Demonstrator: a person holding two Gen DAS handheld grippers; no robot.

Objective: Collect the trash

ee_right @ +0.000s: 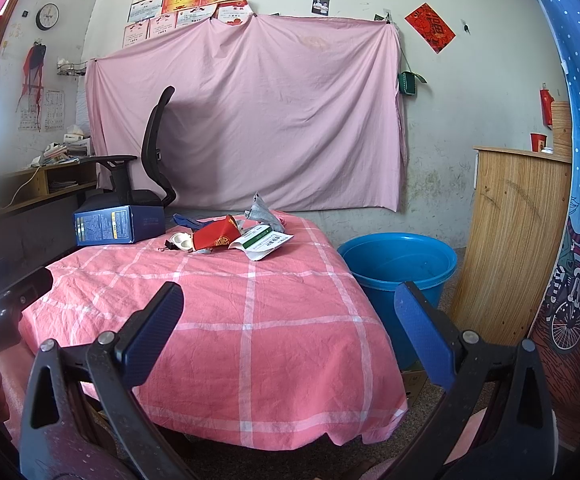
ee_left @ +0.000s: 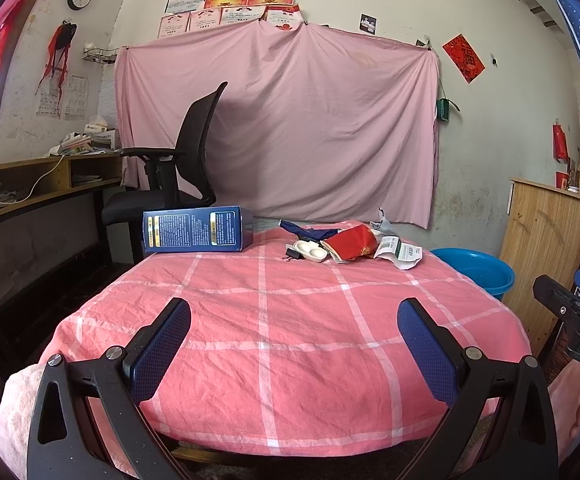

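Observation:
Trash lies at the far end of a table under a pink checked cloth (ee_left: 290,320): a blue carton (ee_left: 198,229) on its side, a white plastic tray (ee_left: 310,251), a red packet (ee_left: 354,243), a white and green paper box (ee_left: 400,251) and dark blue and grey wrappers. The same pile shows in the right wrist view, with the blue carton (ee_right: 110,227), red packet (ee_right: 216,236) and white and green box (ee_right: 262,242). A blue tub (ee_right: 398,264) stands on the floor right of the table. My left gripper (ee_left: 294,344) and right gripper (ee_right: 288,332) are both open and empty, over the near end of the table.
A black office chair (ee_left: 170,184) stands behind the table's left side, next to a desk (ee_left: 42,184). A wooden board (ee_right: 510,240) leans at the right, behind the tub. A pink sheet (ee_left: 282,120) hangs on the back wall.

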